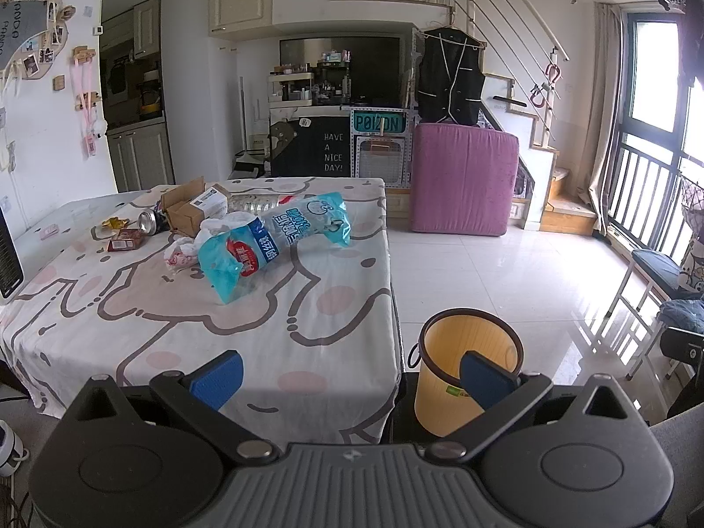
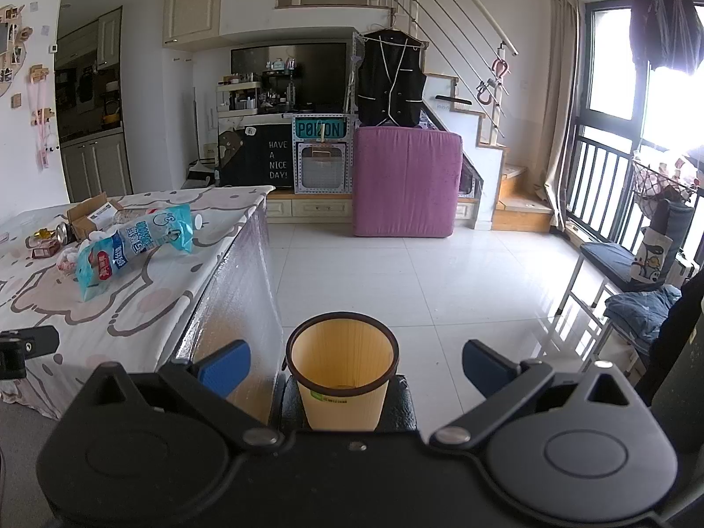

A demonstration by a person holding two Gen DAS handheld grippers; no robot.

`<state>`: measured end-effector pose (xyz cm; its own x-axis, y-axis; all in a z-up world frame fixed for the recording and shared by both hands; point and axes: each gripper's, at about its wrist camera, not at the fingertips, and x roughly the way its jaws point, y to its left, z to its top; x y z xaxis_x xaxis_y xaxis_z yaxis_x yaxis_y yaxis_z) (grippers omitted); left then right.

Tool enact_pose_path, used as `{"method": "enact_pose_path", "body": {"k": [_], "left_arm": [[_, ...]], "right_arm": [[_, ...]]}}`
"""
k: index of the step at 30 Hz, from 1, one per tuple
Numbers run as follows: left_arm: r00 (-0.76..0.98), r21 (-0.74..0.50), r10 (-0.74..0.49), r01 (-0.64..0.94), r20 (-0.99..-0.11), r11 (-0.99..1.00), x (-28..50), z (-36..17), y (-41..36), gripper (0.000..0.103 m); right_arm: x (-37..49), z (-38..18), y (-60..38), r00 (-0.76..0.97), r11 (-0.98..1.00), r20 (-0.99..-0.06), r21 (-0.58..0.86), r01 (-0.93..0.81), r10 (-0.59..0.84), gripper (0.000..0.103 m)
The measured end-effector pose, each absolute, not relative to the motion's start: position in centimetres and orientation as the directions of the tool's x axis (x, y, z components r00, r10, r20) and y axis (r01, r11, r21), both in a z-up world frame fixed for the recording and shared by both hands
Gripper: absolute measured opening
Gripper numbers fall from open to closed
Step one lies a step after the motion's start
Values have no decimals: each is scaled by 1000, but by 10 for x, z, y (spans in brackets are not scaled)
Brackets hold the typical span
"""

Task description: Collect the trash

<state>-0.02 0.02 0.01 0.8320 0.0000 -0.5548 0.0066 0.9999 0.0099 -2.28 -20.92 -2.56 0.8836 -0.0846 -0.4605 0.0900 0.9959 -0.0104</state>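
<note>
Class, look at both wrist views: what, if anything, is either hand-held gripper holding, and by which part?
Nothing is held. The left hand-held gripper and right hand-held gripper are both open and empty; the blue plastic bag lies untouched on the table.

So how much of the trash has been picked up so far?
None, it seems. The yellow bin looks empty, and both grippers, left and right, hold nothing, jaws open. The blue plastic bag, can and cardboard box lie on the table.

We see a yellow bin [image 2: 342, 367] with a dark brown rim, a cyan-and-white plastic bag [image 1: 273, 242] with red print, and a desk [image 1: 246, 325] cloth of white with pink-spotted cartoon outlines.
</note>
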Motion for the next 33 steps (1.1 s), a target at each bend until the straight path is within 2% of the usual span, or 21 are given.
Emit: {"method": "enact_pose_path", "body": {"k": [33], "left_arm": [[831,6,0,4,-556,1000,3,-2,5,103]], "right_arm": [[-22,-26,-208,882,996,-463,-10,91,-85,103]]}}
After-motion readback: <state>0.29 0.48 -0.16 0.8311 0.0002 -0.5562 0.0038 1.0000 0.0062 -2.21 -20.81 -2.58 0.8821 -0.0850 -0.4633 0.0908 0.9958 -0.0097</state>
